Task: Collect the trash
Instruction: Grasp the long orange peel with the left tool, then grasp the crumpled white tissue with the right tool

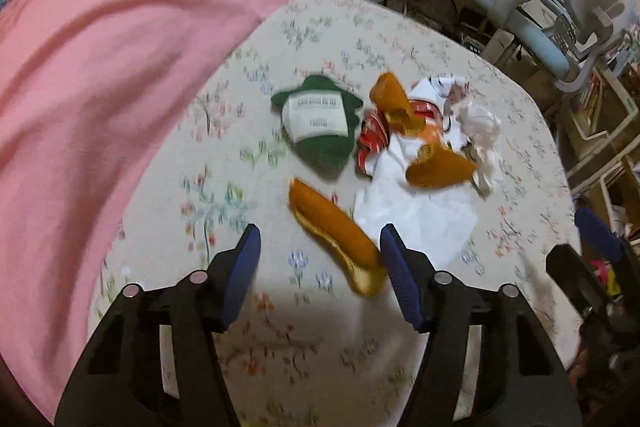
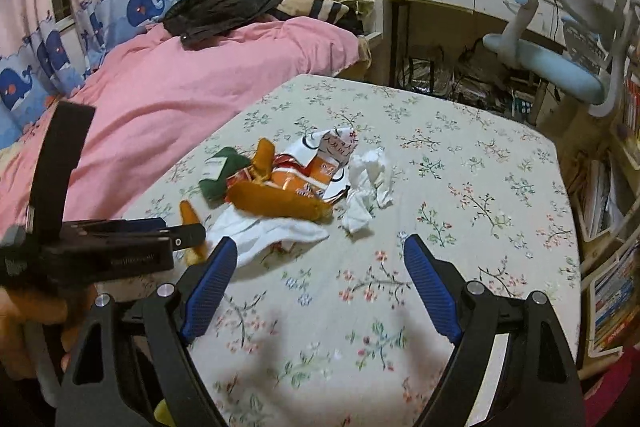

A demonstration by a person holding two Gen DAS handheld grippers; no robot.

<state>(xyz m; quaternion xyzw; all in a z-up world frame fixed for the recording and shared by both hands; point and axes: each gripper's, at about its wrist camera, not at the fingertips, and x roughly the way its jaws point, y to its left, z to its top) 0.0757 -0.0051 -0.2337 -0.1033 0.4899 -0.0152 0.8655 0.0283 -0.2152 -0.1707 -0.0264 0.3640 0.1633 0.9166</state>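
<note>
A bench with a pale cloth printed with small flowers (image 1: pixel 360 27) holds a little heap of trash. There is no bin or bag to be seen, so nothing sits inside anything. In the heap lies a soft dark green pouch with a white label (image 1: pixel 318 125); the label has writing, but it is too blurry to read. Just beside it is a shiny crinkled red and orange snack wrapper (image 2: pixel 296 175) with print that cannot be read either. Three curved orange peel pieces lie there: one long one (image 1: pixel 336 239) close to the left tool, one (image 1: pixel 394 103) on top of the wrapper, and one (image 1: pixel 438 169) on a flat white sheet of paper (image 1: pixel 416 215). A scrunched white tissue (image 2: pixel 368 187) lies at the heap's right side, touching the wrapper. The left tool (image 1: pixel 320 267) has its blue ribbed pads apart, with the near end of the long peel between them, close to the right pad; the picture is too blurry to tell if they touch. The right tool (image 2: pixel 318 267) hangs above the cloth with its pads wide apart and nothing between them. A pink blanket (image 2: pixel 180 87) covers the bed next to the bench.
</note>
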